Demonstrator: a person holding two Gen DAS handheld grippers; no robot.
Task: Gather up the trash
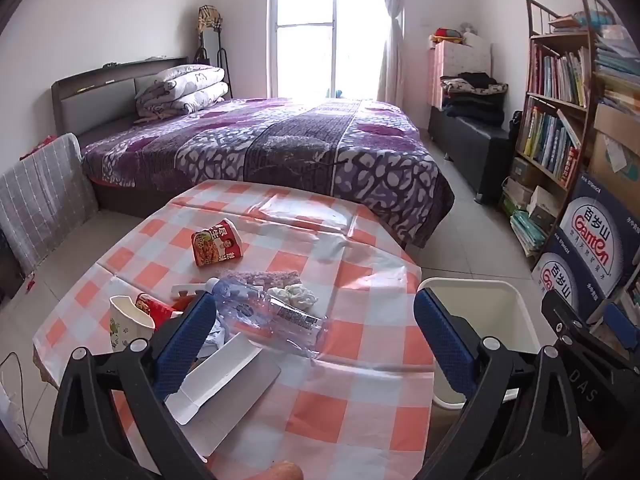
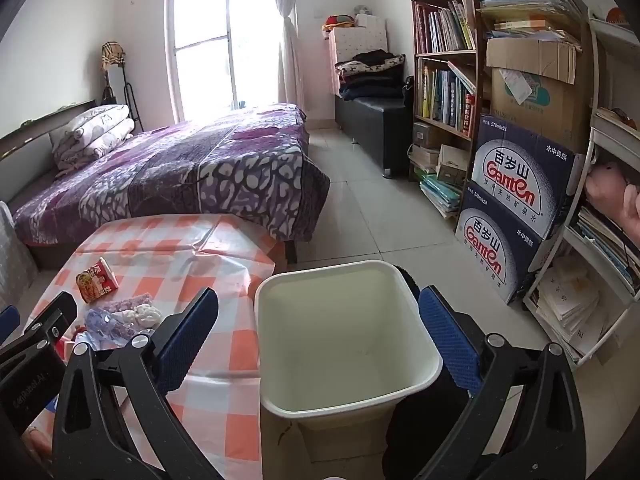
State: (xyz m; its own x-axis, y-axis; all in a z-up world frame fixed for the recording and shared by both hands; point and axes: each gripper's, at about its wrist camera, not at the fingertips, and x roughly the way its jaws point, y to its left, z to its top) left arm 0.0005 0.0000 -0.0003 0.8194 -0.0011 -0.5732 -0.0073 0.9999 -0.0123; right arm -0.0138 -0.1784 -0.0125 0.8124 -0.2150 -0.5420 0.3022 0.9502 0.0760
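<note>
Evidently nearer, the left gripper [image 1: 316,332] hovers wide open over the crushed plastic bottle [image 1: 264,312], whose long axis runs diagonally across the jaws; the right gripper [image 2: 320,340], equally spread, frames the empty bin [image 2: 344,400].

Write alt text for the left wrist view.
The open left gripper hovers over a checkered table littered with trash: a crushed bottle, noodle cup, paper cup, tissue and flat carton. A white bin stands right of the table; a bed lies beyond.
</note>
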